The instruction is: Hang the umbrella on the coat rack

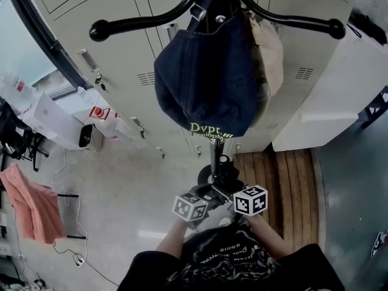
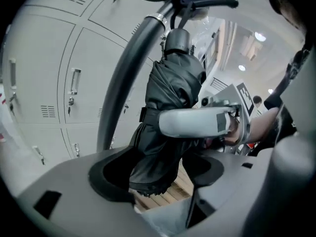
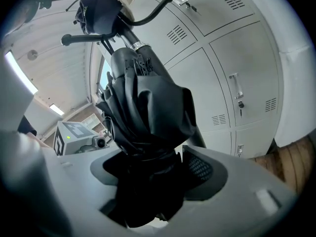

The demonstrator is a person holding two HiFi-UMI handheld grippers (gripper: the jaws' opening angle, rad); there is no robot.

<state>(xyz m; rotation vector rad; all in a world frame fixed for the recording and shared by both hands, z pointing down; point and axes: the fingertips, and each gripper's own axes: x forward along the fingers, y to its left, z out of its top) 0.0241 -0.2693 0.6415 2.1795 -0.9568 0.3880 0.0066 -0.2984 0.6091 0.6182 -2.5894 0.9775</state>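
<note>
A folded black umbrella (image 1: 219, 176) stands upright beside the pole of the black coat rack (image 1: 139, 24), low in front of me between both grippers. My right gripper (image 3: 148, 172) is shut on the umbrella (image 3: 143, 107) around its strapped waist, and one of its grey fingers (image 2: 192, 122) crosses the fabric in the left gripper view. My left gripper (image 2: 158, 177) has the umbrella's (image 2: 170, 98) lower end between its jaws, with a sliver of floor showing beside the right pad. In the head view the left gripper (image 1: 206, 193) and right gripper (image 1: 233, 190) sit close together.
A dark blue bag (image 1: 206, 83) and a beige bag (image 1: 270, 47) hang on the rack's upper hooks. Grey lockers (image 1: 121, 59) stand behind, slatted wood flooring (image 1: 279, 174) lies at the base, a white unit (image 1: 339, 102) is at right, and a pink cloth (image 1: 33, 205) is far left.
</note>
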